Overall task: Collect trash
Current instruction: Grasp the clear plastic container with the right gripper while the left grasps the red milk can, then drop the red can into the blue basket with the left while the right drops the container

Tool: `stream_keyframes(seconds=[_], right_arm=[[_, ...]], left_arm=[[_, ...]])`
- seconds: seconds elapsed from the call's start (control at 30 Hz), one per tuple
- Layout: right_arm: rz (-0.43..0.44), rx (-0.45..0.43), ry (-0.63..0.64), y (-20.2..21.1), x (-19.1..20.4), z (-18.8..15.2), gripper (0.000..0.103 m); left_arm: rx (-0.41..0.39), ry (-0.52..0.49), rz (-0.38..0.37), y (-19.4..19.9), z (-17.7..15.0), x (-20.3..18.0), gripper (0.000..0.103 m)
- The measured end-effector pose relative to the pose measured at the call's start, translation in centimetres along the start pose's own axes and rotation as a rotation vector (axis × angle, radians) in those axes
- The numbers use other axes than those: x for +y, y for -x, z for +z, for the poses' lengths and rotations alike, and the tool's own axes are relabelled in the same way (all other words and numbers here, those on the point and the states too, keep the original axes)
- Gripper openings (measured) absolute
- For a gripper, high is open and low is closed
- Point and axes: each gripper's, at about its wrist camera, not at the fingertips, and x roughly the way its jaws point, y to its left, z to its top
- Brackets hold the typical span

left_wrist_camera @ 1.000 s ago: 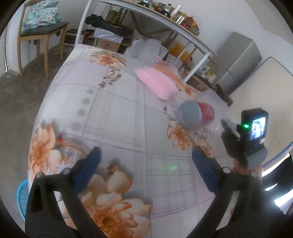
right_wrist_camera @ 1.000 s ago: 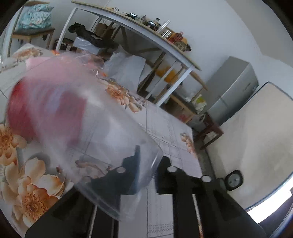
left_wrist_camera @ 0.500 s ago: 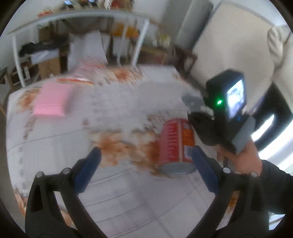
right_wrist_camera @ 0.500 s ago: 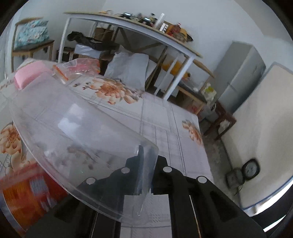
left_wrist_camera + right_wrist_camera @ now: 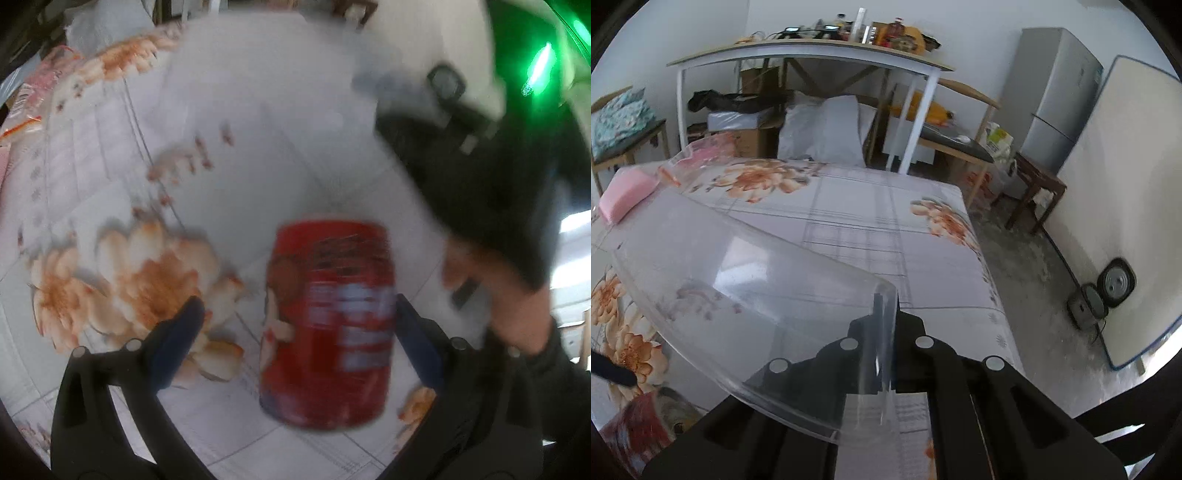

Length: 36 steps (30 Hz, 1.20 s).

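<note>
Floral tablecloth, red can lying lengthwise between open left tongs

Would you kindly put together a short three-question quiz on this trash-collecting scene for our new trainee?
1. True or false: the right hand-held gripper is shut on the clear plastic container.
2. What lies on the floral tablecloth between the fingers of the open left hand-held gripper?
3. Which stands against the far wall? A) grey fridge B) bicycle C) television

Key: 1 true; 2 the red can, lying on its side; 3 A.
</note>
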Motion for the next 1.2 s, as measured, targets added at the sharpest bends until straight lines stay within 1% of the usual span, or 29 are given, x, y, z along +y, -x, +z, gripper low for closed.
stream_keyframes(seconds=[0.03, 0.07, 0.1, 0.13, 0.23, 0.27, 0.33, 0.47, 0.6, 0.63, 0.7, 0.77, 0.8, 0.87, 0.9, 0.93, 0.97, 1.0, 1.03, 1.07, 1.1, 1.13, 1.17, 1.2], right_arm=[[0.004, 0.002, -0.011, -0.1, -0.4, -0.1, 0.002], [0.007, 0.004, -0.018, -0.1, -0.6, -0.2, 0.002], [0.016, 0.008, -0.028, -0.2, -0.8, -0.3, 0.002], [0.022, 0.011, -0.039, -0.2, -1.0, -0.4, 0.002], [0.043, 0.017, -0.067, -0.2, -1.4, -0.6, 0.001], [0.045, 0.016, -0.070, -0.1, -1.4, -0.7, 0.001], [0.053, 0.015, -0.071, 0.0, -1.3, -0.8, 0.001], [0.105, 0.018, -0.082, 0.3, -0.7, -1.0, 0.000], [0.166, 0.018, -0.086, 0.9, 0.3, -1.1, 0.000], [0.189, 0.015, -0.085, 1.2, 0.7, -1.1, 0.000], [0.220, 0.006, -0.082, 1.6, 1.4, -0.9, 0.000], [0.249, -0.005, -0.072, 2.4, 2.4, -0.8, 0.000], [0.266, -0.016, -0.061, 2.9, 3.1, -0.6, 0.000], [0.301, -0.035, -0.036, 4.2, 4.7, -0.3, 0.000], [0.325, -0.049, -0.022, 5.0, 5.6, 0.0, 0.000], [0.352, -0.068, 0.003, 6.1, 7.1, 0.2, 0.000], [0.377, -0.078, 0.022, 6.9, 8.2, 0.5, 0.000], [0.408, -0.085, 0.039, 7.8, 9.6, 0.7, 0.000], [0.443, -0.089, 0.058, 8.7, 11.3, 0.8, 0.000], [0.470, -0.088, 0.071, 9.3, 12.5, 1.0, 0.000], [0.511, -0.082, 0.093, 10.1, 14.5, 1.1, 0.000], [0.539, -0.080, 0.125, 11.0, 16.5, 1.2, 0.000], [0.553, -0.083, 0.151, 11.8, 18.0, 1.1, 0.000], [0.571, -0.086, 0.182, 12.7, 20.0, 1.2, 0.000]], left_arm=[[0.002, -0.017, 0.010, -0.1, 0.0, -0.5, 0.094], [0.001, -0.022, 0.020, -0.1, 0.0, -0.7, 0.090], [0.004, -0.041, 0.020, 0.2, 0.0, -1.1, 0.065], [0.016, -0.047, 0.056, 0.3, 0.1, -1.3, 0.062], [0.029, -0.073, 0.114, 0.4, -0.2, -2.0, 0.061], [0.026, -0.076, 0.122, 0.4, -0.3, -2.3, 0.061], [0.015, -0.066, 0.107, 0.6, -0.9, -2.3, 0.061], [-0.016, -0.034, 0.099, 1.6, -2.6, -1.5, 0.061], [-0.078, 0.022, 0.101, 4.1, -5.3, 0.2, 0.061], [-0.099, 0.036, 0.102, 5.0, -6.4, 0.9, 0.061], [-0.160, 0.077, 0.103, 7.9, -8.9, 2.2, 0.061], [-0.223, 0.128, 0.125, 11.2, -12.1, 3.7, 0.061], [-0.260, 0.163, 0.151, 13.2, -14.1, 4.9, 0.061], [-0.336, 0.265, 0.210, 17.4, -19.1, 7.5, 0.061], [-0.358, 0.309, 0.236, 18.6, -20.3, 8.4, 0.061], [-0.386, 0.390, 0.281, 20.6, -23.8, 10.8, 0.061], [-0.397, 0.445, 0.309, 21.4, -26.4, 12.1, 0.061], [-0.403, 0.530, 0.337, 22.3, -30.0, 14.5, 0.061], [-0.405, 0.605, 0.352, 22.5, -33.0, 16.7, 0.061], [-0.400, 0.658, 0.354, 22.2, -34.5, 18.7, 0.061], [-0.390, 0.713, 0.354, 21.4, -36.8, 20.2, 0.061], [-0.367, 0.779, 0.353, 19.7, -39.7, 22.2, 0.061], [-0.349, 0.827, 0.328, 17.9, -41.6, 23.6, 0.061], [-0.337, 0.853, 0.308, 16.5, -42.4, 24.6, 0.061]])
